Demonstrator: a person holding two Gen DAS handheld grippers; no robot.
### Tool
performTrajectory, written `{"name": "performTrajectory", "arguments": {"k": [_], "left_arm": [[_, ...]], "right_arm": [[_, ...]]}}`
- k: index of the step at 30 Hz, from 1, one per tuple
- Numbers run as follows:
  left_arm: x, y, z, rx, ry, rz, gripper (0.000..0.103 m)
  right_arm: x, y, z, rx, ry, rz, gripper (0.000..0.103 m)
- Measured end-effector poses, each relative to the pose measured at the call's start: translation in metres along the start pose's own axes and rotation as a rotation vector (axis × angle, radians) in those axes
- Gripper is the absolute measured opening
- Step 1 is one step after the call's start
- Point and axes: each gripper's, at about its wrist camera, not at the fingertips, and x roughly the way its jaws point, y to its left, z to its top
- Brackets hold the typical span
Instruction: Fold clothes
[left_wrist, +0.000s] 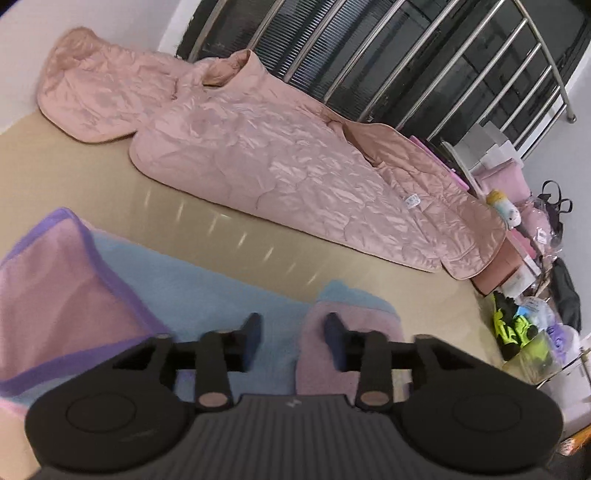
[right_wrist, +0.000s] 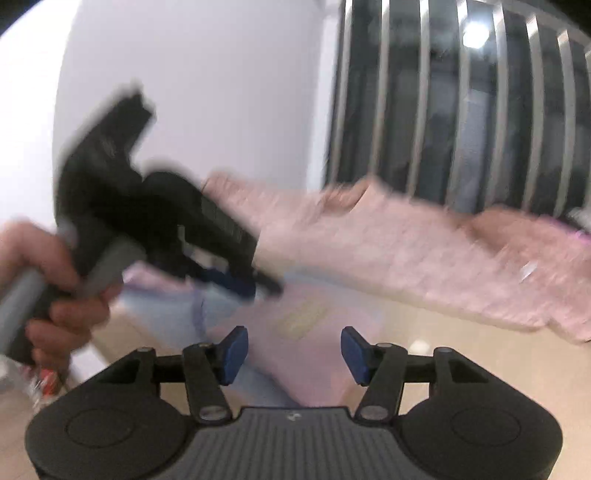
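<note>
Fleece garment (left_wrist: 229, 295), pale blue with pink panels and purple trim: lies on the beige surface (left_wrist: 74, 166), nearer the viewer than the pink quilted jacket (left_wrist: 295, 162), which lies spread along the far edge by the metal rails (left_wrist: 424, 66). Long axis runs roughly parallel to the jacket.

Left gripper (left_wrist: 293, 338): jaws partly open, nothing clamped; hovers directly over the garment's pink-and-blue corner, the cloth just ahead and below. Judged the nearer tool for the coming pinch.

Right gripper (right_wrist: 293, 354): jaws partly open, empty; the garment lies ahead beneath it, blurred. A hand (right_wrist: 44, 280) holds the left gripper on its left.
</note>
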Motion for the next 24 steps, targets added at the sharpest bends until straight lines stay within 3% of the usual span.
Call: {"name": "performTrajectory", "arguments": {"k": [2, 3, 6, 7, 9, 11, 16, 18, 21, 24], "left_arm": [[-0.007, -0.008, 0.005, 0.017, -0.033, -0.001, 0.048], [-0.007, -0.013, 0.008, 0.028, -0.045, -0.007, 0.056], [0.013, -0.032, 0.014, 0.063, -0.017, 0.003, 0.065], [0.020, -0.037, 0.016, 0.073, -0.007, 0.014, 0.063], [0.035, -0.036, 0.011, 0.080, 0.022, 0.097, 0.034], [0.048, -0.033, 0.007, 0.083, 0.048, 0.168, 0.030], [0.030, -0.022, -0.002, 0.021, 0.010, 0.096, 0.030], [0.022, -0.026, -0.005, 0.050, -0.013, 0.146, 0.041], [0.008, -0.029, -0.013, 0.066, -0.053, 0.235, 0.047], [-0.020, -0.025, -0.027, 0.013, -0.111, 0.245, 0.058]], "right_arm": [[0.010, 0.001, -0.006, -0.032, 0.045, 0.013, 0.053], [0.009, 0.002, -0.009, -0.041, 0.043, 0.013, 0.054], [0.005, 0.001, -0.013, -0.049, 0.032, 0.019, 0.054], [0.002, -0.001, -0.013, -0.041, 0.028, 0.021, 0.053], [-0.007, -0.009, -0.013, -0.015, 0.015, 0.021, 0.053], [-0.019, -0.017, -0.014, 0.013, -0.002, 0.008, 0.053], [-0.021, -0.063, -0.004, 0.159, -0.015, 0.010, 0.054], [-0.005, -0.084, 0.004, 0.237, 0.003, 0.038, 0.055], [0.024, -0.098, 0.009, 0.316, 0.093, 0.114, 0.059], [0.044, -0.099, 0.009, 0.337, 0.139, 0.159, 0.059]]}}
